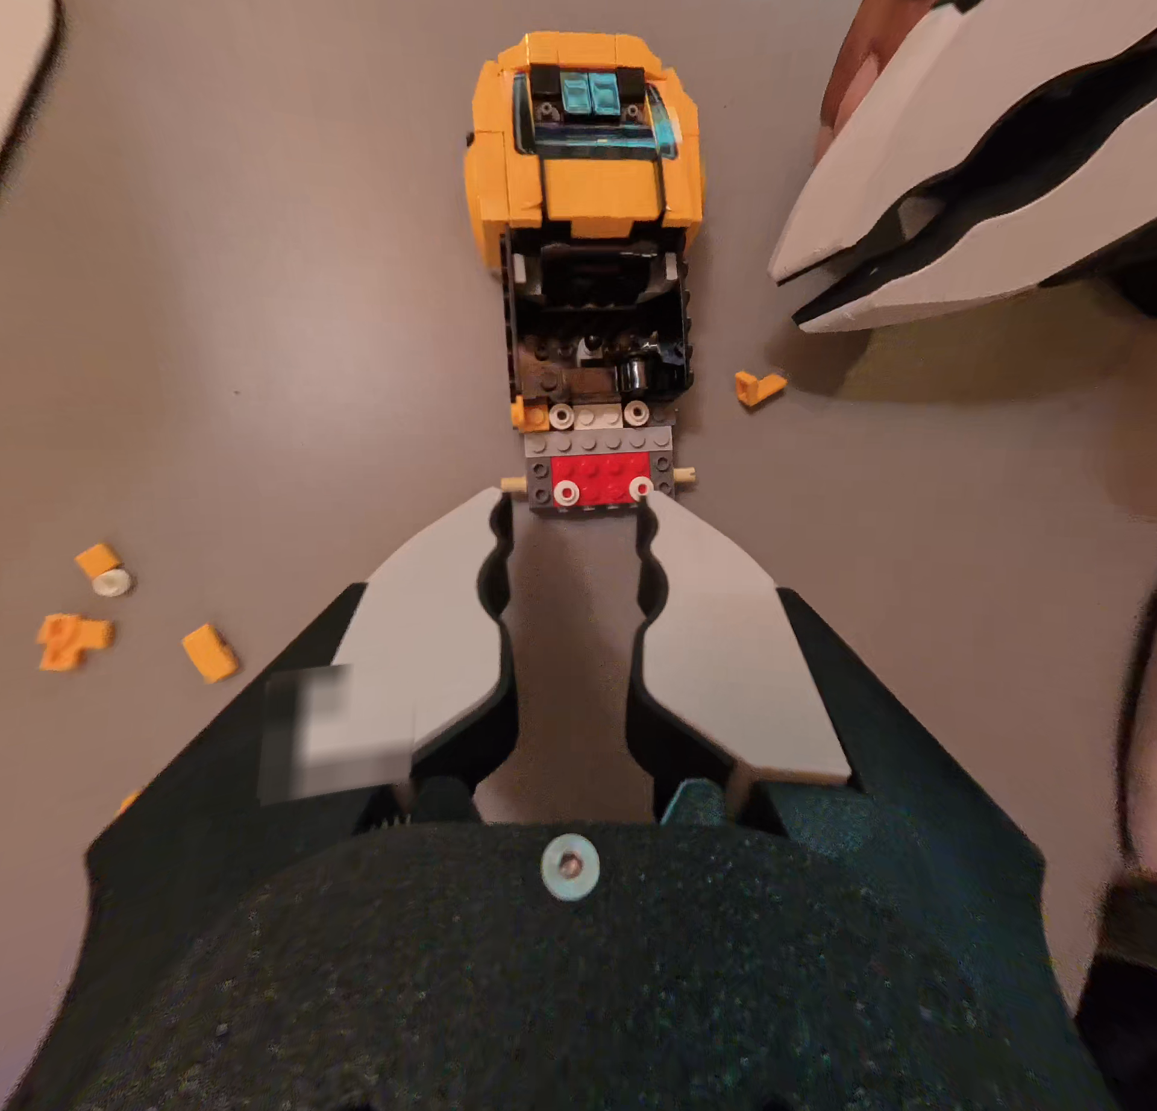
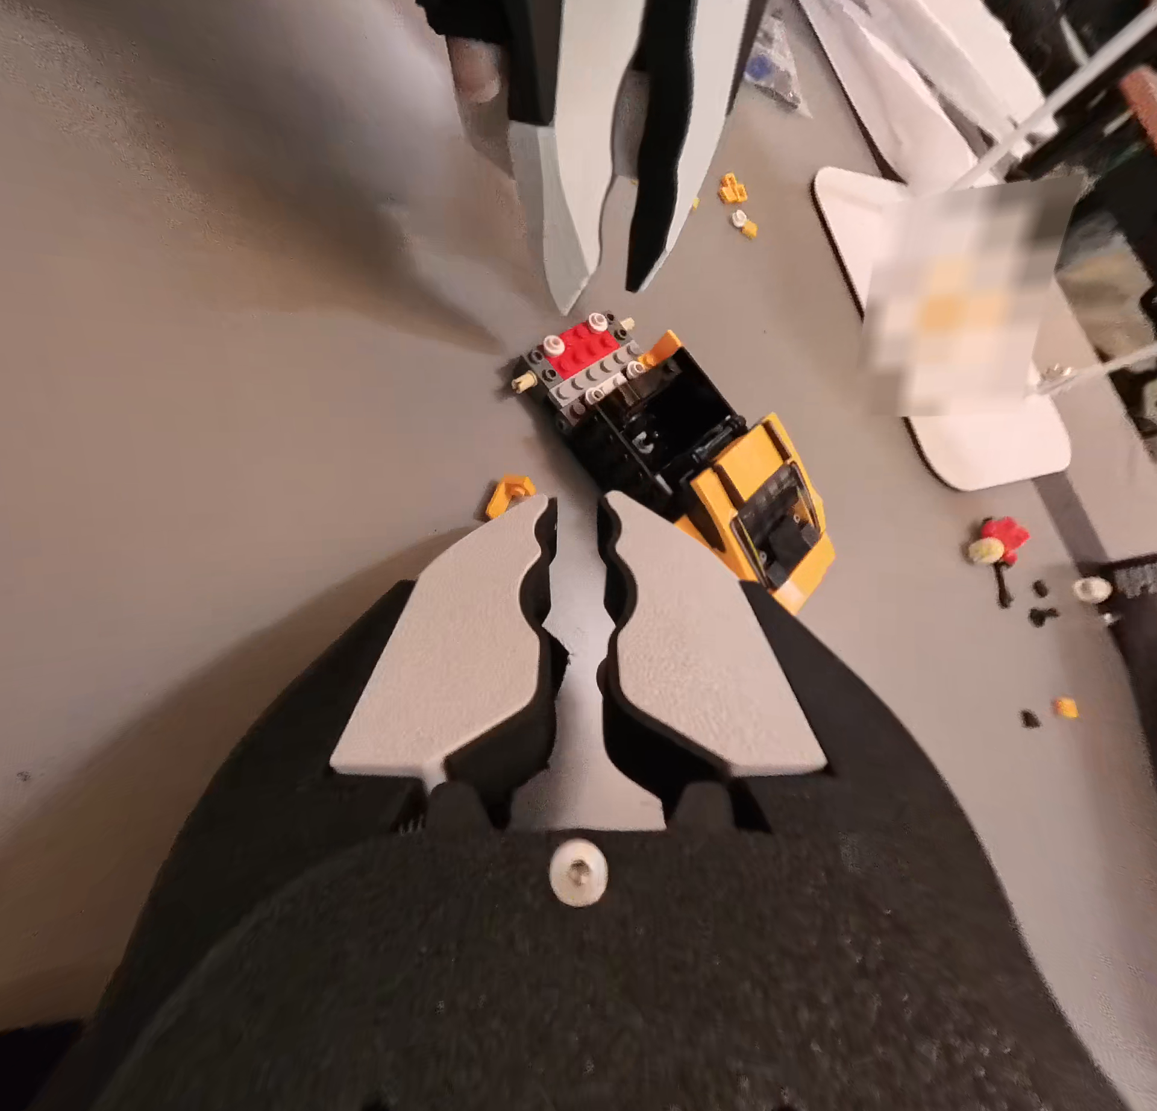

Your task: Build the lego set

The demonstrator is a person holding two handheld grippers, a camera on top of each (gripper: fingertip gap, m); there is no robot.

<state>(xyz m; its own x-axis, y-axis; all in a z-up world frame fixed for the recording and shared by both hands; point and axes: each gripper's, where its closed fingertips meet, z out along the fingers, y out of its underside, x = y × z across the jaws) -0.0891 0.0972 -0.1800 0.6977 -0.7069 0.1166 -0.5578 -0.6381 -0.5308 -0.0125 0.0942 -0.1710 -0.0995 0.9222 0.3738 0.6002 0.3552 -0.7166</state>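
Grey fingers of my left gripper (image 1: 575, 505) stand wide apart with nothing between them, tips just at the red plate (image 1: 600, 478) on the stripped end of the brick car (image 1: 588, 160), which stretches away toward 12 o'clock. Loose orange bricks (image 1: 210, 652) lie at 9 o'clock. My right gripper (image 2: 577, 505) is narrowly open, bare; an orange bracket (image 2: 508, 493) sits just at 11 o'clock of it, the car at 1 o'clock. Small red and black bits (image 2: 1002, 542) lie at 3 o'clock on the table (image 2: 250, 392).

Orange, black and red on a grey table

The brick car (image 1: 585, 160) is orange with a black open cabin, pale-blue roof tiles and a red plate (image 1: 601, 476) on grey; loose orange bricks (image 1: 210, 652) dot the plain grey tabletop (image 1: 282, 329).
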